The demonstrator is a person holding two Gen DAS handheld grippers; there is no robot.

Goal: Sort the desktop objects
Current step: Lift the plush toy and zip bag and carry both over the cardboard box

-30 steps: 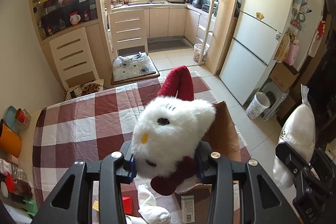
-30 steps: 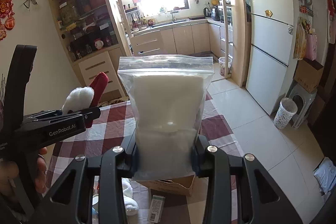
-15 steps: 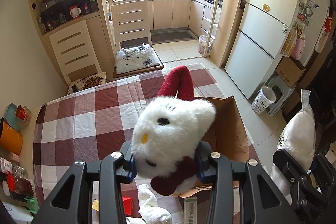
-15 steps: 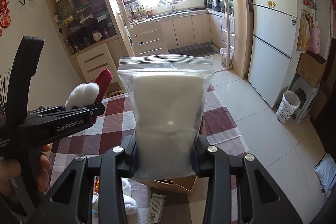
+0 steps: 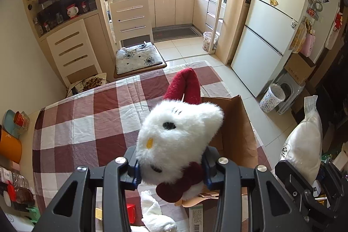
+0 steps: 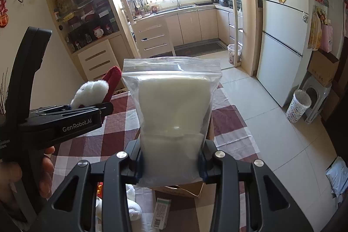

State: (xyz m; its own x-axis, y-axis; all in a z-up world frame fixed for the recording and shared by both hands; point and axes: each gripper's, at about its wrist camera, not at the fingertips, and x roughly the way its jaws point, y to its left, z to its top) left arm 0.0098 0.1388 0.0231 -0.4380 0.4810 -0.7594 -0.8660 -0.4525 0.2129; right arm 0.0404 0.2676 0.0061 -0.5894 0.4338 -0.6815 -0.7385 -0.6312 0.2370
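Room: a dining corner that opens onto a bright kitchen, with a white fridge (image 5: 276, 21) off to the right and a chair (image 5: 134, 36) beyond the table's far edge.
Surface: a table under a red-and-white checked cloth (image 5: 87, 123), below and ahead of both grippers.
Left gripper (image 5: 171, 166): pinching a white plush cat (image 5: 176, 134) low on its body, the head and a dark red limb sticking up past the fingers.
Right gripper (image 6: 171, 166): clamped on the lower part of a clear zip bag (image 6: 174, 105) holding something white and soft; the bag stands upright above the fingers.
Box: an open brown cardboard box (image 5: 237, 129) on the table, just behind and to the right of the plush in the left view, and directly under the bag in the right view.
Below the fingers: a white cloth (image 5: 156, 214), a small red item (image 5: 130, 214) and a little printed carton (image 6: 161, 212) lying on the table.
Likely step: both loads look bound for the box.
Risk one: the grippers hang near each other, so lowering both together could knock them or crowd the opening.
Risk two: the bag is smooth and top-heavy; it may slip or fold over the box wall.
Risk three: the plush may snag a pad on release.
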